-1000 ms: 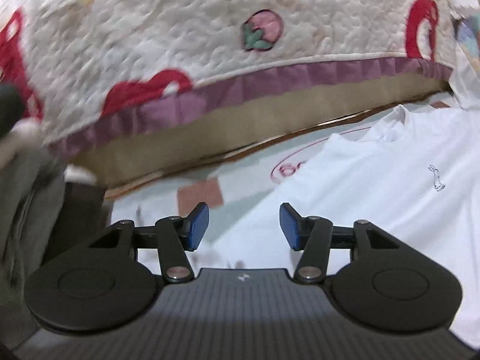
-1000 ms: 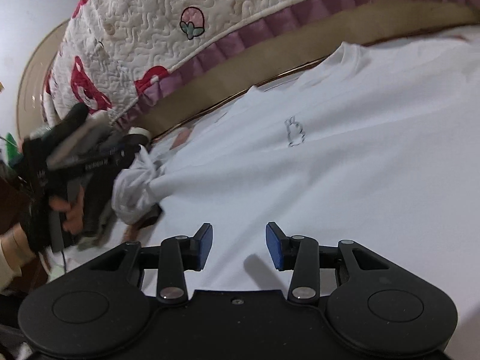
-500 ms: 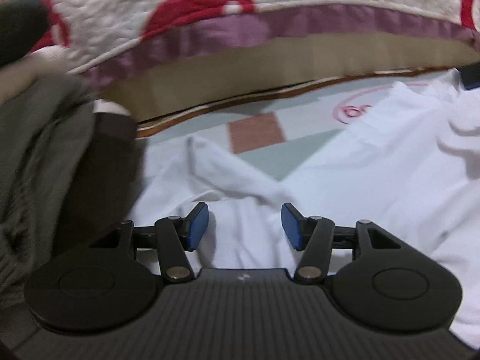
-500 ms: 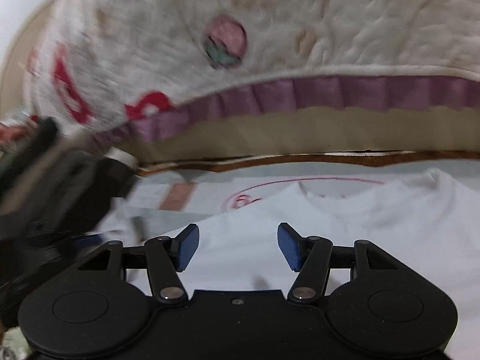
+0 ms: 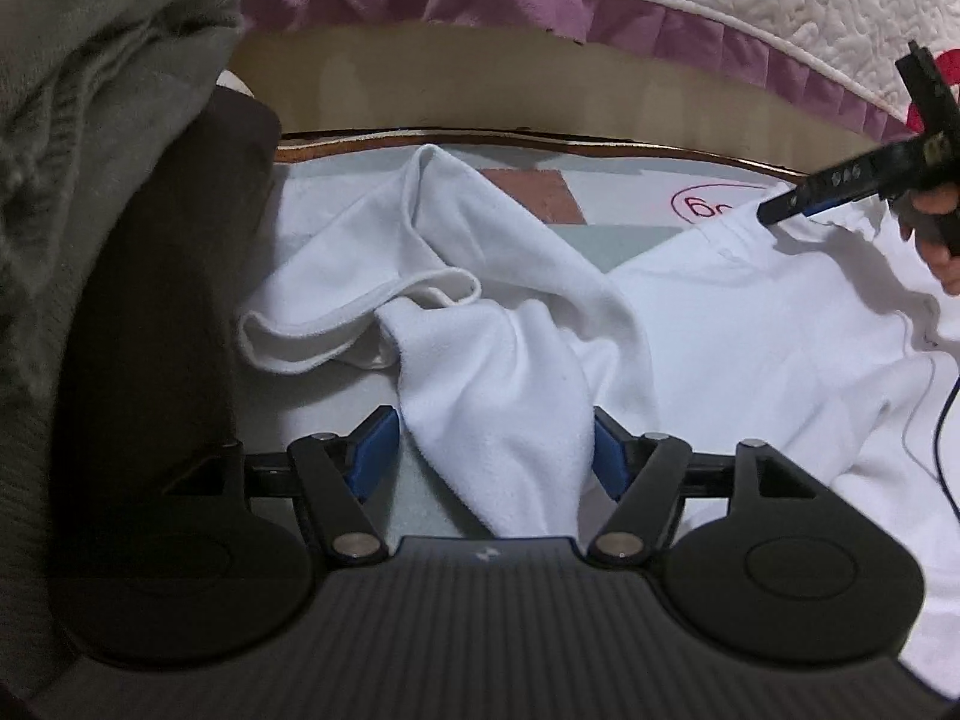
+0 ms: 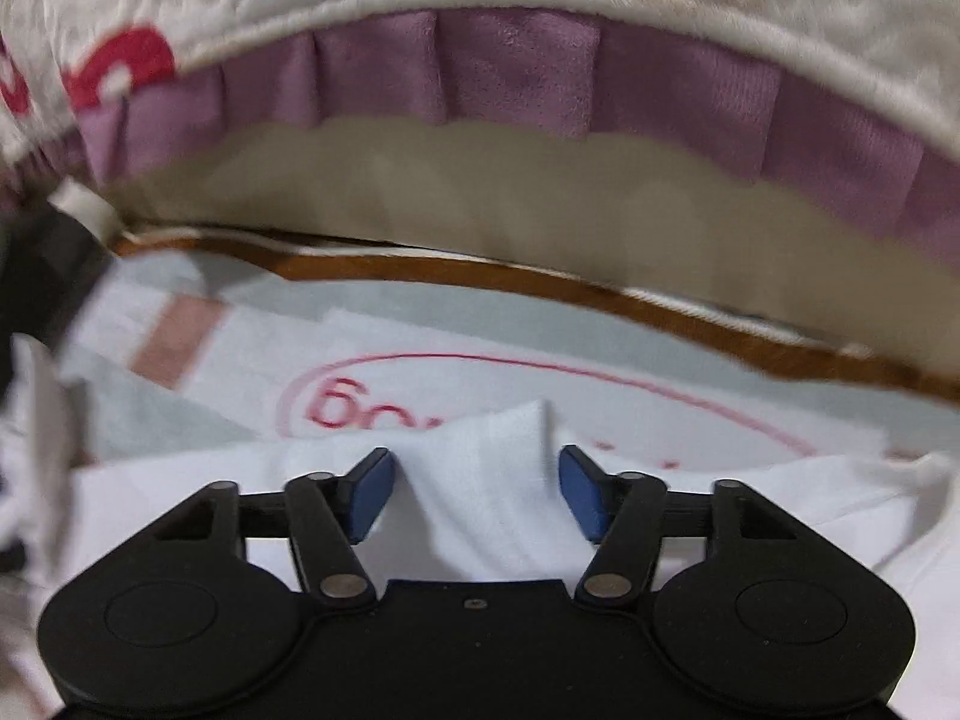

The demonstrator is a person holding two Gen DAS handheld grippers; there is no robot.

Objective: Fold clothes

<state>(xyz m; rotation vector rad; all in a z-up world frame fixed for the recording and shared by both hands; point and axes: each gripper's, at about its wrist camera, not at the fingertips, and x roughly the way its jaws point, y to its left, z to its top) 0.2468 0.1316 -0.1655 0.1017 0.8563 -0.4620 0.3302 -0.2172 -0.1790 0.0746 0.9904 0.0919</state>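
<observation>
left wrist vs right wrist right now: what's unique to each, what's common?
Left wrist only: the crumpled white sleeve with its open cuff, a grey knitted garment at far left, a dark brown block beside it, and the right gripper seen from outside at the shirt's collar, with a hand behind it.

Right wrist only: the whole red oval print on the mat, and a raised white fabric peak between its own fingers.

Both: white T-shirt, purple quilt frill, brown wooden edge, pink square.
</observation>
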